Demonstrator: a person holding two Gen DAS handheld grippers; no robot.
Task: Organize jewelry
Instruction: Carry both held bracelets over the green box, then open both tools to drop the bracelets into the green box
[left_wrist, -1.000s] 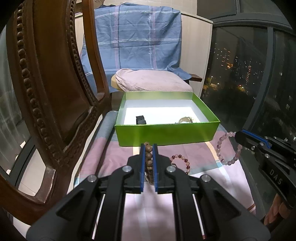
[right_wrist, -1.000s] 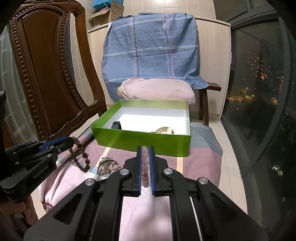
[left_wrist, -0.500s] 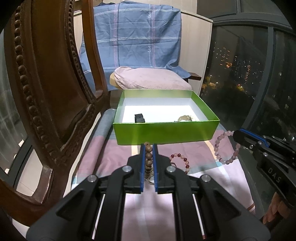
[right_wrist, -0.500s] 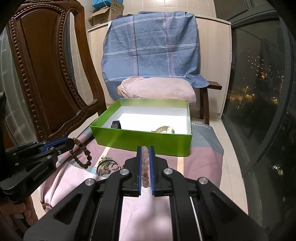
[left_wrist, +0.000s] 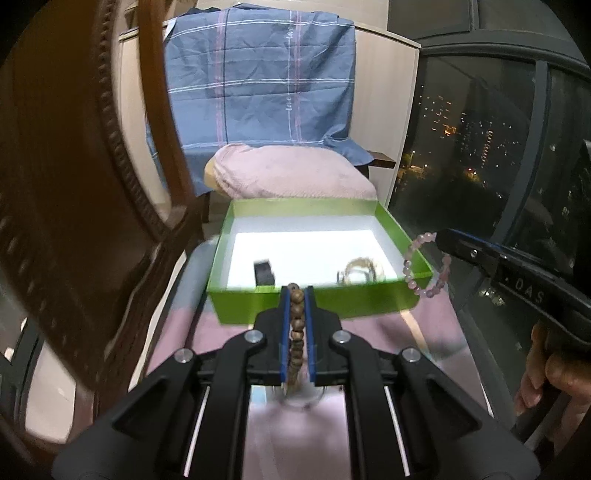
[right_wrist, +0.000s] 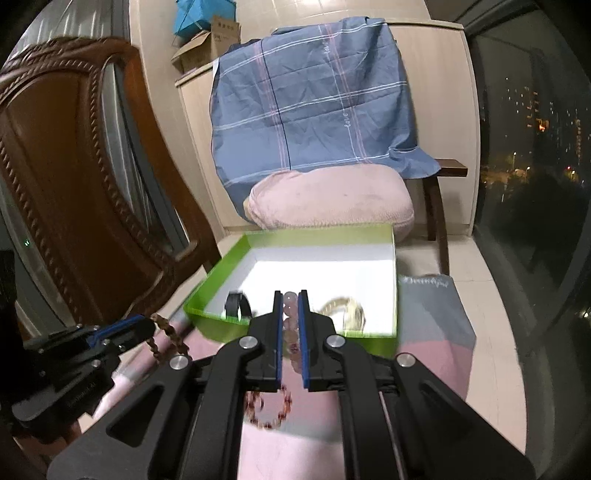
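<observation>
Left tool (left_wrist: 296, 291) clamps wooden beads (left_wrist: 297, 321); right tool (right_wrist: 290, 295) clamps pink bracelet (right_wrist: 289, 325).

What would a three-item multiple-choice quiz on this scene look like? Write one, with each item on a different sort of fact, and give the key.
1. Where does the black item lie?
A. inside the green box
B. on the pink cushion
C. on the blue checked cloth

2. What colour are the beads held by the right gripper?
A. green
B. pale pink
C. black

3. What state is the left gripper in?
A. open and empty
B. shut on the pink bead bracelet
C. shut on the brown bead bracelet

Key: 1 A, it sits on the box's white floor. 2 B, the left wrist view shows a pale pink loop at its tip. 3 C, brown beads are clamped between its fingers.
</observation>
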